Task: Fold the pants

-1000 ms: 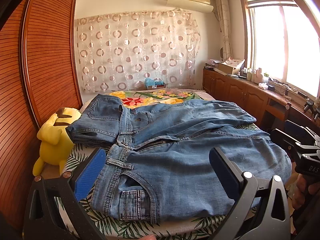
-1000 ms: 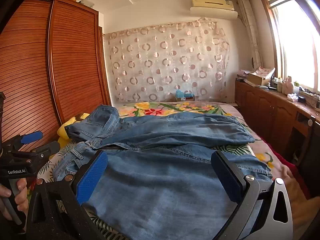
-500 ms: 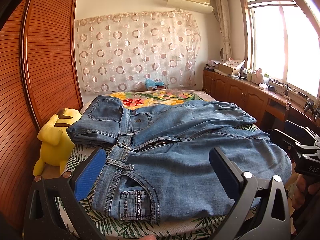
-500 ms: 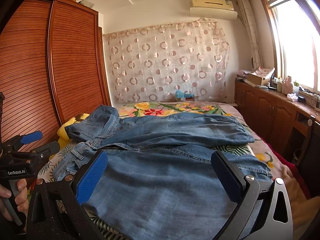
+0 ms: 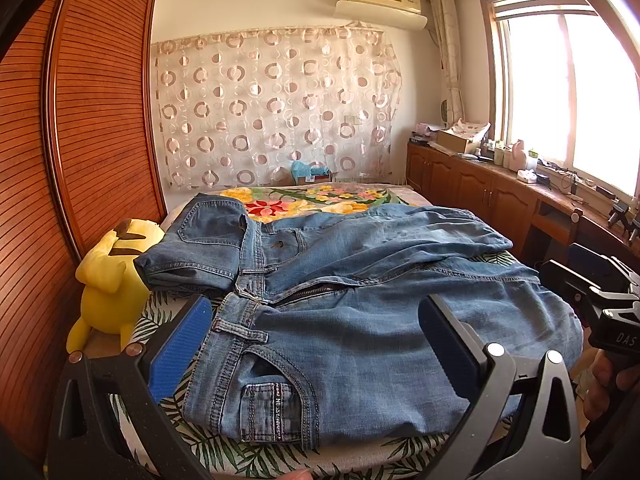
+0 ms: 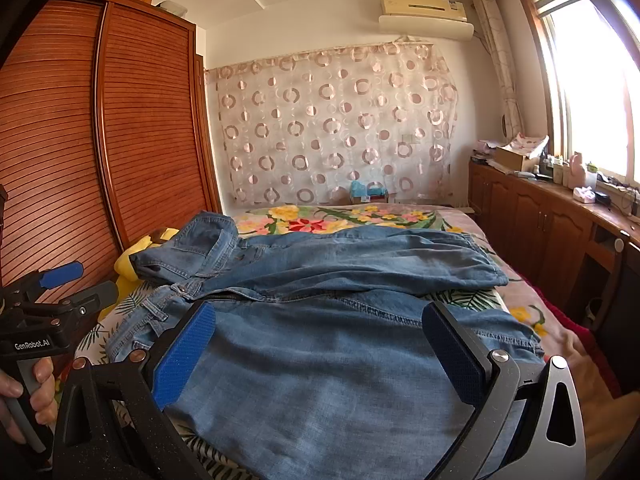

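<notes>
Blue jeans (image 5: pixel 360 320) lie spread across the bed, waistband to the left, legs to the right, one leg lying further back. They also show in the right wrist view (image 6: pixel 340 340). My left gripper (image 5: pixel 316 328) is open and empty, hovering above the near waistband and pocket. My right gripper (image 6: pixel 320 336) is open and empty, above the near leg. Each gripper shows at the edge of the other's view: the right one (image 5: pixel 600 300), the left one (image 6: pixel 60 292).
A yellow plush toy (image 5: pixel 108 280) sits at the bed's left edge by the wooden wardrobe (image 5: pixel 80 140). The bed (image 5: pixel 320 200) has a floral cover behind the jeans. Wooden cabinets (image 5: pixel 500 200) with clutter run under the window on the right.
</notes>
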A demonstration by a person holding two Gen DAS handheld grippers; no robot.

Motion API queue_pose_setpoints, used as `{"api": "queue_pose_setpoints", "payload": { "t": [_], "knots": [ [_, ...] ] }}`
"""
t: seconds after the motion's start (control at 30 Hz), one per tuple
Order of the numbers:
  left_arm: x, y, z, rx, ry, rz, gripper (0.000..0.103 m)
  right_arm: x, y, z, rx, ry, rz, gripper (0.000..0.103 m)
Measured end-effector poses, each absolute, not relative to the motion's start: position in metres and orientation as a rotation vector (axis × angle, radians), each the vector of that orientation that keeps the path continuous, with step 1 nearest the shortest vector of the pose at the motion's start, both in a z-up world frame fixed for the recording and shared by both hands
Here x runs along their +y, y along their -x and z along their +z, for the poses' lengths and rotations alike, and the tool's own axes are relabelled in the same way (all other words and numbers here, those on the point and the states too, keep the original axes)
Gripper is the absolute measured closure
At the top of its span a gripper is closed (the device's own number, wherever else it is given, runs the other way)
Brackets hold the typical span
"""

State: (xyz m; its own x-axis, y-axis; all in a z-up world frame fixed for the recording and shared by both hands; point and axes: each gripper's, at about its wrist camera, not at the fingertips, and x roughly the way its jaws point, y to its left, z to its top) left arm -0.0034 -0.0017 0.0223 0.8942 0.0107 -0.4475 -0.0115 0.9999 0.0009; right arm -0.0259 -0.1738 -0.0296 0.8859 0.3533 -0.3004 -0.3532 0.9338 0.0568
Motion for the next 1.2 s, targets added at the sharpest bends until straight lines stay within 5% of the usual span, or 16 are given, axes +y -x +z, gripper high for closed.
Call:
{"api": "queue_pose_setpoints", "payload": {
  "t": [1.2],
  "knots": [
    [-0.0013,0.0095,0.0293,0.460,0.003,0.000,0.000,-0.1728,0.0278,-0.0302,0.314,-0.002,0.370,0.000]
  ]
}}
